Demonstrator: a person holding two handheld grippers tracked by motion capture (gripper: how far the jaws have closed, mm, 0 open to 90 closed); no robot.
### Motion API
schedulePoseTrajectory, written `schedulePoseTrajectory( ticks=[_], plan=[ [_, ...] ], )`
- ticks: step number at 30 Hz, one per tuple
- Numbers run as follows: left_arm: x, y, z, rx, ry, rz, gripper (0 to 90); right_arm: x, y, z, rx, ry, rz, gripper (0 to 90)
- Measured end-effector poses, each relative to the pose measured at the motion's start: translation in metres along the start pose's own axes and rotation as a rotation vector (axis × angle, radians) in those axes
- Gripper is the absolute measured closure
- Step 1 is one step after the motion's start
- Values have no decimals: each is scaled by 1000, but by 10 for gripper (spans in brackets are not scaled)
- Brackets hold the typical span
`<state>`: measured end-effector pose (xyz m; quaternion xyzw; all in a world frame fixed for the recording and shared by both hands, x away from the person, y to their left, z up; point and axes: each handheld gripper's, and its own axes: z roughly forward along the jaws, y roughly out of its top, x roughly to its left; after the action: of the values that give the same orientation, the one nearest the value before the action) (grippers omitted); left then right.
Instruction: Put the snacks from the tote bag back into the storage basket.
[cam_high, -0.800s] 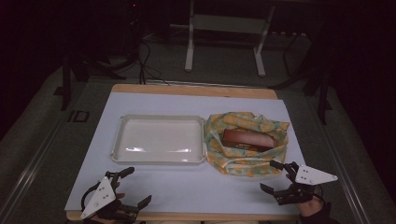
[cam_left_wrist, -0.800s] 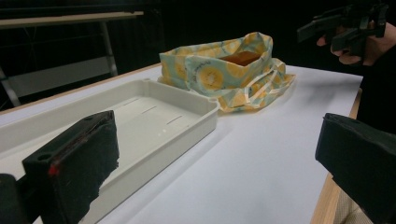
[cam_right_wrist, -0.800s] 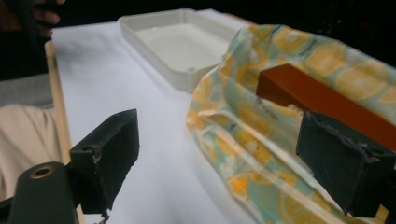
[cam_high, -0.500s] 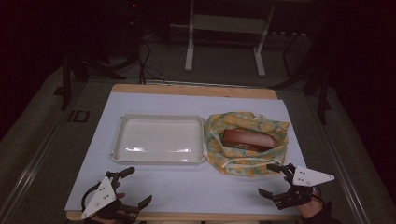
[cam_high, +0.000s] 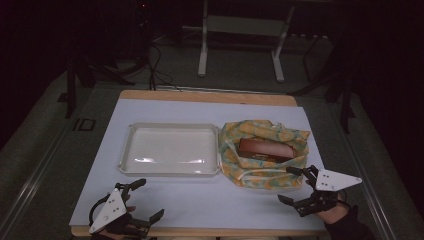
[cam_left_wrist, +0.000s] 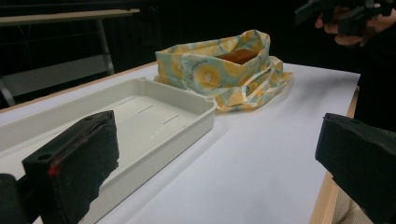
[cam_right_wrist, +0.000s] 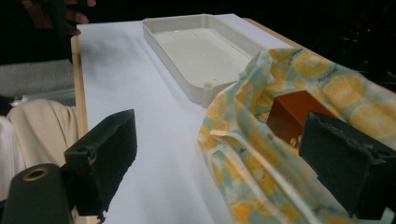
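Now, before you move, look at the whole surface: the white sheet on it is smooth, and anything you drag could slide with it. In the middle of the high view lies the white tray, empty, and just right of it, touching its edge, sits the yellow patterned bag with the brown box lying inside its open mouth.

Your right gripper is at the lower right of the high view, just beside the near edge of the bag. Its jaws stand wide open and hold nothing; in the right gripper view one jaw is over the bare sheet and the other is in front of the cloth and the box. Your left gripper is at the lower left, well apart from the bag, near the front side of the tray, also wide open and empty.

I think the biggest risk is the soft cloth. If you close on the box from this side, a fold or the pale ribbon handle may come between the jaws, and then the whole bag lifts or is pulled off the surface edge. The bag may also push the tray, because they touch. A smaller risk: the box looks glossy, so a grip on one corner only could slip or tilt it.
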<state>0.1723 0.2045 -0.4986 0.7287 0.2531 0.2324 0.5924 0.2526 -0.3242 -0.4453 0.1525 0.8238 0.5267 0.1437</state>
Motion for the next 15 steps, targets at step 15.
schedulePoseTrajectory(
  ticks=[15],
  plan=[
    [-1, 0, 1, 6, -9, 6, 0, -44, 37, 5, 20, -6, -25, 145]
  ],
)
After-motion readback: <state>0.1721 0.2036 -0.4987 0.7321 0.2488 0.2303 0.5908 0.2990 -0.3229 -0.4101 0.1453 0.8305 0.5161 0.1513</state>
